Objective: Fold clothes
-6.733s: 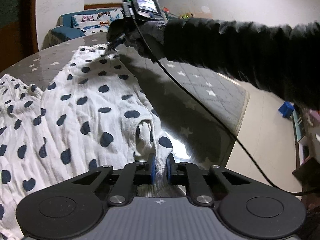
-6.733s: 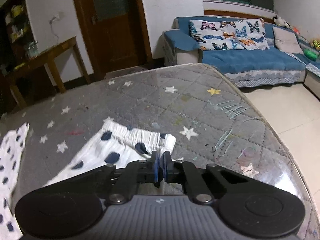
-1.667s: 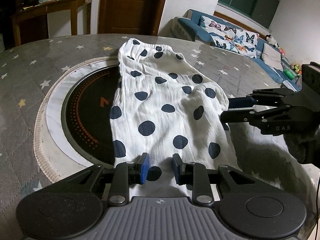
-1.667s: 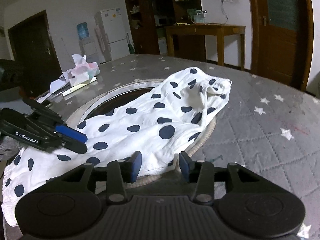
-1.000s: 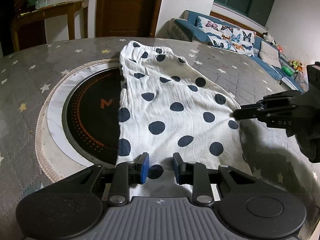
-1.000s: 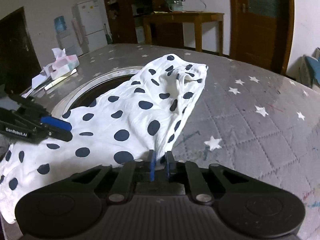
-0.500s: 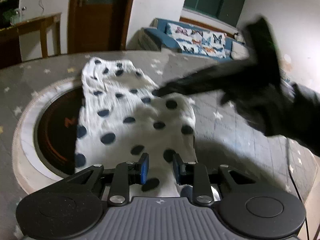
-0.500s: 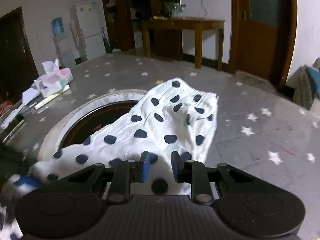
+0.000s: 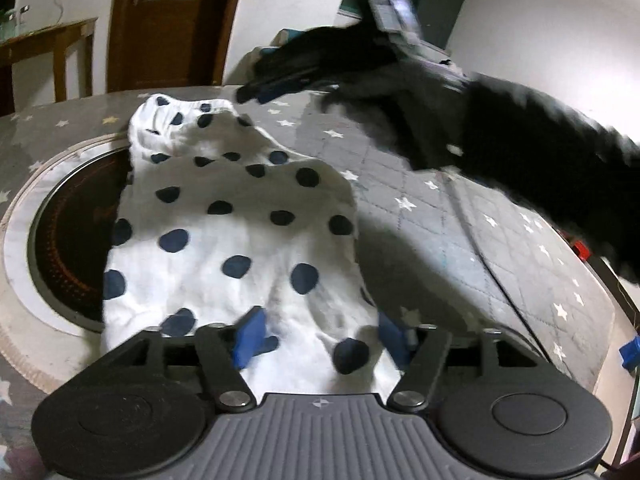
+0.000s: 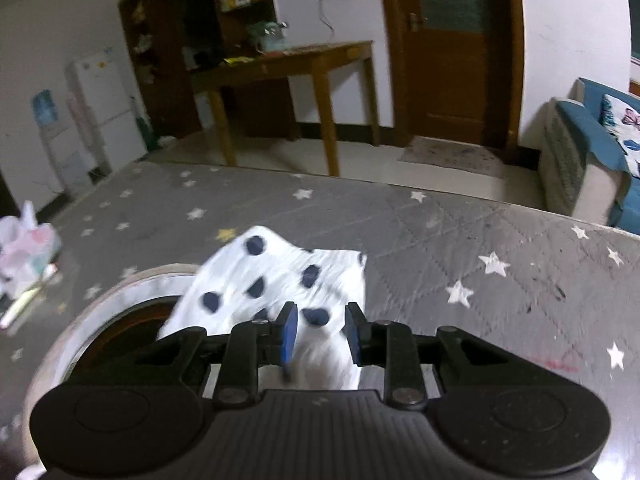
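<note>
A white garment with dark blue dots (image 9: 240, 220) lies on the grey star-patterned table (image 9: 440, 240), partly over a round dark inset. My left gripper (image 9: 320, 336) is at its near end; its jaws are opening wide, with cloth lying between the blue pads but not pinched. My right gripper (image 9: 248, 94), held by a hand in a black sleeve (image 9: 540, 152), hovers blurred over the far waistband. In the right wrist view the right gripper (image 10: 320, 332) has its jaws a little apart above the garment's end (image 10: 280, 276), gripping nothing.
The round inset with its pale rim (image 9: 68, 240) is under the garment's left side. A tissue pack (image 10: 24, 248) sits far left on the table (image 10: 480, 260). Beyond are a wooden side table (image 10: 288, 64) and a blue sofa (image 10: 592, 152).
My left jaws have spread wide and let go of the hem. The right gripper released its cloth edge and swept from the garment's right side to its far end.
</note>
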Demonstrator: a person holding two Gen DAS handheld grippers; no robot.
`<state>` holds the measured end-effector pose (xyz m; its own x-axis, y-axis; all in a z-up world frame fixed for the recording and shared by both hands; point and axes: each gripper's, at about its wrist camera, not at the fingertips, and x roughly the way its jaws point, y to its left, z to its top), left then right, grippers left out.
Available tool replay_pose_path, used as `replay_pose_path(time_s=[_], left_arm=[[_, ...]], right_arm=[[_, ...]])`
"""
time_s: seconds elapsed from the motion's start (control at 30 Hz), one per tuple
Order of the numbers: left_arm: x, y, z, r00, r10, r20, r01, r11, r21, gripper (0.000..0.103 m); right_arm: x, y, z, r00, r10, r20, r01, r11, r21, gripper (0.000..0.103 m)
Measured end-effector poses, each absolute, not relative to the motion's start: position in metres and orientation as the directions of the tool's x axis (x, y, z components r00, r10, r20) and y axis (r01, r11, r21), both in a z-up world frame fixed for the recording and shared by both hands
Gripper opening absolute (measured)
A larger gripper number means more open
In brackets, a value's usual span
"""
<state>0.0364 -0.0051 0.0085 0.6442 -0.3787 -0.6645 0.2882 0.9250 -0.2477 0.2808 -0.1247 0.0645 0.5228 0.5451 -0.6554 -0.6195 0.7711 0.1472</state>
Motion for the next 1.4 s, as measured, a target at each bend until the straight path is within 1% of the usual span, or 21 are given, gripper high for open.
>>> replay_pose_path(time_s=[0.07, 0.13, 0.2, 0.4, 0.47, 0.57, 0.67, 0.8, 0.87, 0.97, 1.07, 1.2, 1.27, 1.4], left_arm=[[0.036, -0.007, 0.007, 0.643, -0.389, -0.66, 0.297, 0.921, -0.253, 0.084], [0.036, -0.008, 0.006, 0.642, -0.399, -0.655, 0.306, 0.916, -0.259, 0.088], [0.037, -0.01, 0.004, 0.641, -0.407, -0.651, 0.316, 0.913, -0.259, 0.094], [0.037, -0.013, 0.002, 0.638, -0.418, -0.646, 0.333, 0.907, -0.258, 0.103], [0.037, -0.012, 0.002, 0.639, -0.422, -0.643, 0.335, 0.905, -0.262, 0.103], [0.036, -0.012, 0.001, 0.642, -0.426, -0.638, 0.339, 0.904, -0.262, 0.103], [0.034, -0.011, 0.001, 0.646, -0.429, -0.631, 0.341, 0.902, -0.264, 0.103], [0.032, -0.013, 0.001, 0.651, -0.423, -0.63, 0.342, 0.905, -0.254, 0.103], [0.032, -0.013, 0.001, 0.652, -0.423, -0.629, 0.342, 0.905, -0.254, 0.103], [0.032, -0.013, 0.001, 0.653, -0.425, -0.627, 0.343, 0.904, -0.256, 0.103], [0.032, -0.013, 0.001, 0.654, -0.429, -0.624, 0.343, 0.902, -0.261, 0.103], [0.033, -0.012, 0.001, 0.655, -0.433, -0.619, 0.341, 0.901, -0.27, 0.103], [0.033, -0.011, 0.001, 0.655, -0.437, -0.616, 0.339, 0.899, -0.278, 0.103], [0.033, -0.01, 0.001, 0.656, -0.442, -0.612, 0.337, 0.897, -0.287, 0.103]], right_arm=[[0.291, -0.118, 0.058, 0.53, 0.526, -0.665, -0.608, 0.782, 0.134, 0.025], [0.298, -0.111, 0.053, 0.534, 0.513, -0.672, -0.6, 0.79, 0.126, 0.025], [0.304, -0.106, 0.048, 0.537, 0.506, -0.675, -0.594, 0.795, 0.123, 0.025], [0.311, -0.094, 0.04, 0.53, 0.488, -0.694, -0.614, 0.785, 0.083, 0.024], [0.308, -0.092, 0.041, 0.56, 0.472, -0.681, -0.614, 0.789, 0.042, 0.016], [0.308, -0.087, 0.043, 0.578, 0.453, -0.679, -0.616, 0.788, 0.001, 0.013], [0.311, -0.082, 0.05, 0.621, 0.445, -0.645, -0.616, 0.786, -0.051, 0.011], [0.321, -0.072, 0.044, 0.641, 0.42, -0.643, -0.607, 0.789, -0.09, 0.011], [0.324, -0.07, 0.042, 0.638, 0.421, -0.645, -0.606, 0.791, -0.084, 0.016], [0.324, -0.07, 0.044, 0.639, 0.412, -0.65, -0.598, 0.797, -0.082, 0.018], [0.32, -0.073, 0.055, 0.628, 0.443, -0.64, -0.607, 0.793, -0.046, 0.021], [0.315, -0.06, 0.065, 0.574, 0.527, -0.627, -0.664, 0.747, 0.02, 0.021], [0.314, -0.046, 0.06, 0.538, 0.548, -0.64, -0.692, 0.721, 0.036, 0.021], [0.317, -0.019, 0.037, 0.504, 0.532, -0.68, -0.704, 0.709, 0.034, 0.022]])
